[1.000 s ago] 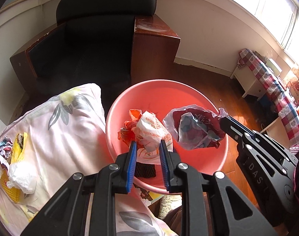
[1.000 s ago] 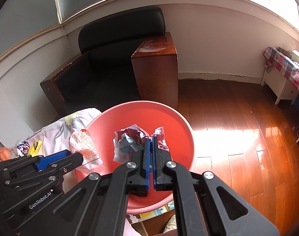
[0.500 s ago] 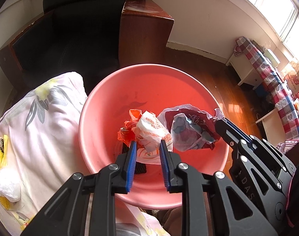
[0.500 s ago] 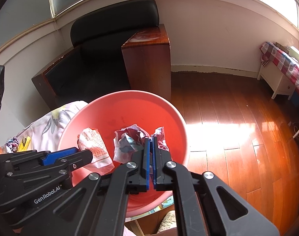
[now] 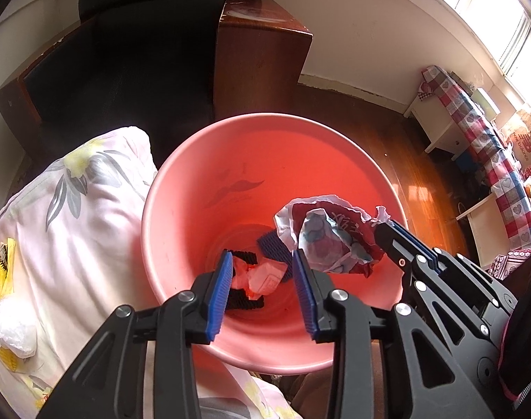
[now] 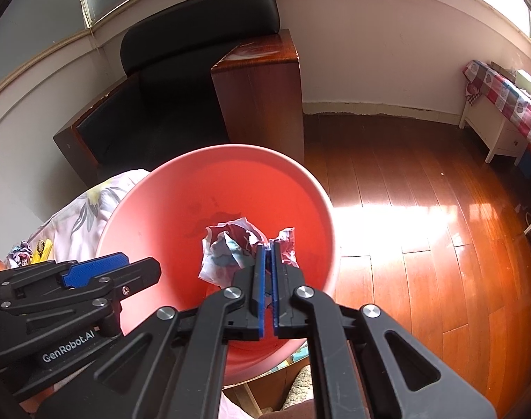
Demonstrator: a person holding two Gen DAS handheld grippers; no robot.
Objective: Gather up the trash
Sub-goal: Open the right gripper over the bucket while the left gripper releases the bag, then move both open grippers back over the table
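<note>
A salmon-pink bin [image 5: 230, 174] stands below both grippers. My left gripper [image 5: 262, 256] hangs over its mouth, its jaws opening with nothing pressed between them. A white and orange wrapper [image 5: 262, 277] lies loose on the bin's bottom, among dark ridged scraps [image 5: 273, 244]. My right gripper [image 6: 268, 247] is shut on a crumpled red, white and blue wrapper [image 6: 227, 251], held inside the bin's rim [image 6: 167, 188]. From the left wrist view this wrapper [image 5: 328, 241] hangs at the tip of the right gripper [image 5: 384, 225].
A floral pillow [image 5: 73, 227] touches the bin's left side, with a yellow wrapper [image 5: 3, 269] and a white plastic bag [image 5: 10, 328] on it. Behind are a black armchair [image 5: 143, 52] and a wooden cabinet [image 5: 262, 59]. Wooden floor [image 6: 422, 244] spreads right, towards a cloth-covered table [image 5: 475, 122].
My left jaws have spread and the white and orange wrapper has dropped from them to the bin's bottom. Both grippers have sunk closer over the bin. The right grip is unchanged.
</note>
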